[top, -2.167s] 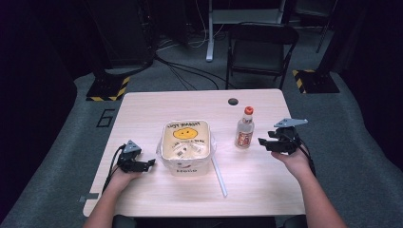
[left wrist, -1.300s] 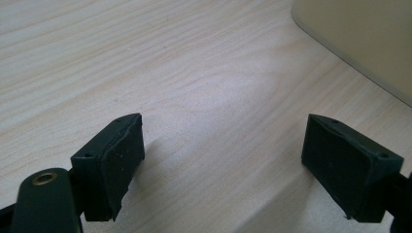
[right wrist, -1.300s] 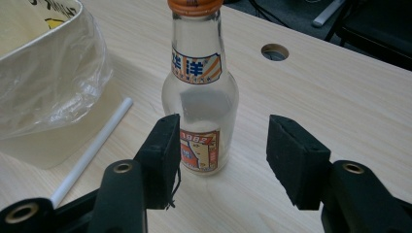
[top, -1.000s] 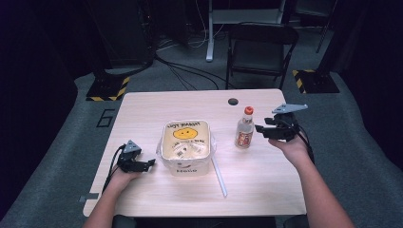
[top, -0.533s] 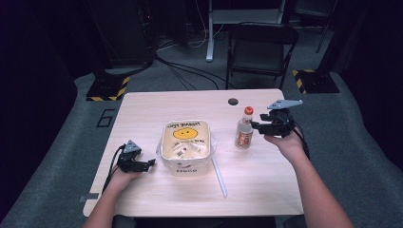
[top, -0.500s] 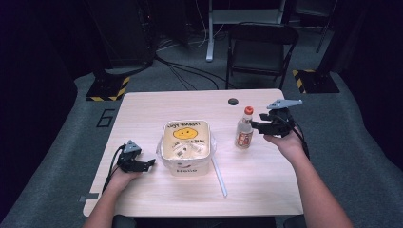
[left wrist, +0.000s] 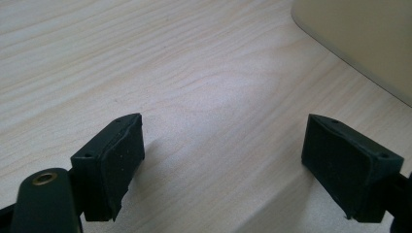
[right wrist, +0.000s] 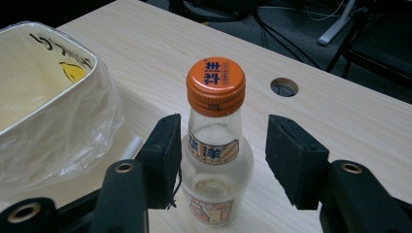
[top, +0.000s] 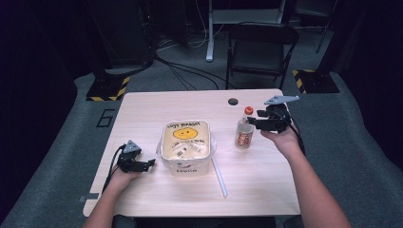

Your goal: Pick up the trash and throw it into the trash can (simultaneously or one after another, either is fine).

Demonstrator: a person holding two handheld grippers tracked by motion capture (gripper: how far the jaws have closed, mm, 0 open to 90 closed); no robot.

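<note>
A small clear bottle (top: 244, 133) with an orange cap (right wrist: 215, 87) stands upright on the wooden table, right of centre. My right gripper (top: 253, 123) is level with its neck, open. In the right gripper view the jaws of that gripper (right wrist: 226, 145) stand on either side of the bottle (right wrist: 216, 170); the left one is almost touching the glass and a gap shows at the right one. My left gripper (top: 148, 164) rests low on the table just left of the tub, open, with nothing between the jaws of the gripper (left wrist: 228, 160).
A square cream tub (top: 186, 145) with a yellow smiley and a loose plastic wrap sits mid-table; its corner (left wrist: 369, 39) lies ahead of the left jaws. A white straw (top: 219, 175) lies in front of it. A cable hole (top: 233, 101) is behind the bottle.
My right gripper has travelled from near the table's right edge leftward to the bottle, and its jaws now flank it. The left gripper has stayed still.
</note>
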